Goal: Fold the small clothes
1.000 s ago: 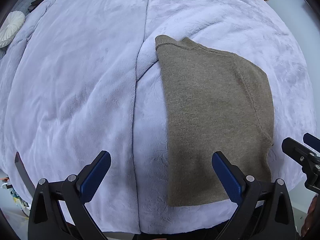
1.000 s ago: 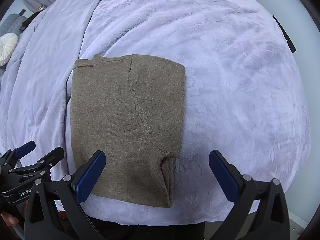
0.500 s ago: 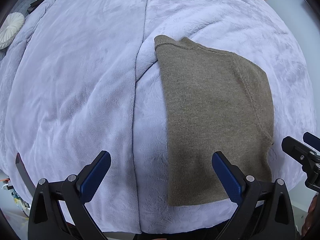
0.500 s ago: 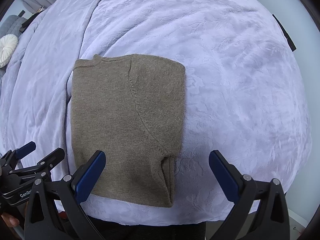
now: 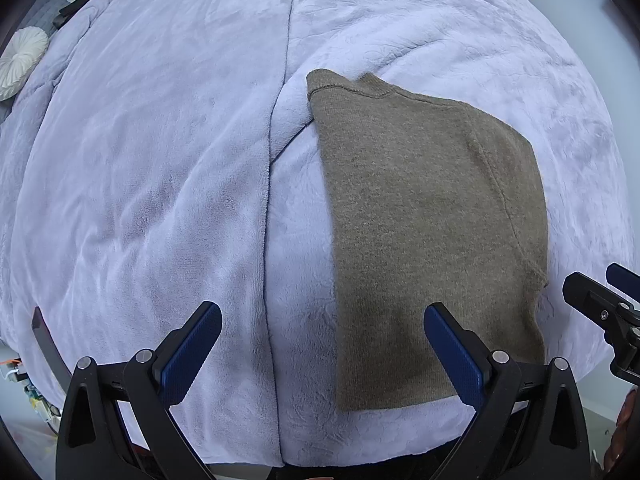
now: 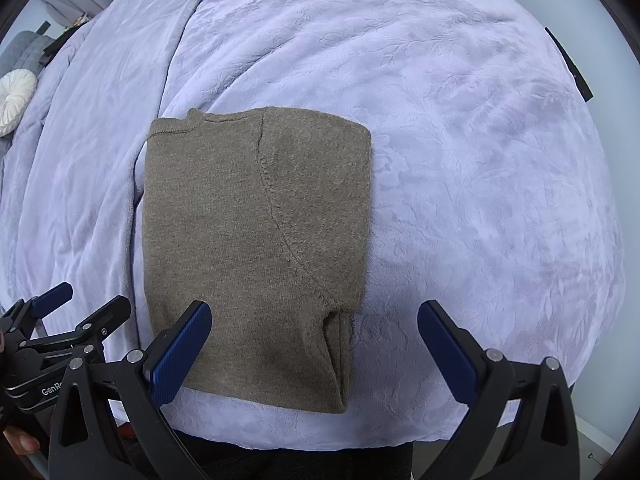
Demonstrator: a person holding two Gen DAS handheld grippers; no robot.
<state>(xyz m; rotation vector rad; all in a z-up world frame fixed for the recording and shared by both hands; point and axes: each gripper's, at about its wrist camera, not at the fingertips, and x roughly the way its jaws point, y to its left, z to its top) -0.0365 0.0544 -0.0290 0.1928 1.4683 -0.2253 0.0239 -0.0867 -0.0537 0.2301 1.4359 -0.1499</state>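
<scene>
Lying folded into a neat rectangle on the lilac blanket point(image 6: 460, 140), brown sweater point(image 6: 256, 248) seemingly all but finished, perhaps one last fold left, with left gripper point(image 5: 320, 354) and right gripper point(image 6: 314, 350) both spread wide, holding nothing.

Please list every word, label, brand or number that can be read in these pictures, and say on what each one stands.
"GenRo": white letters on the black body of the left gripper, seen in the right wrist view; the picture's edge cuts the word off.
No text shows on the sweater or the blanket.
</scene>
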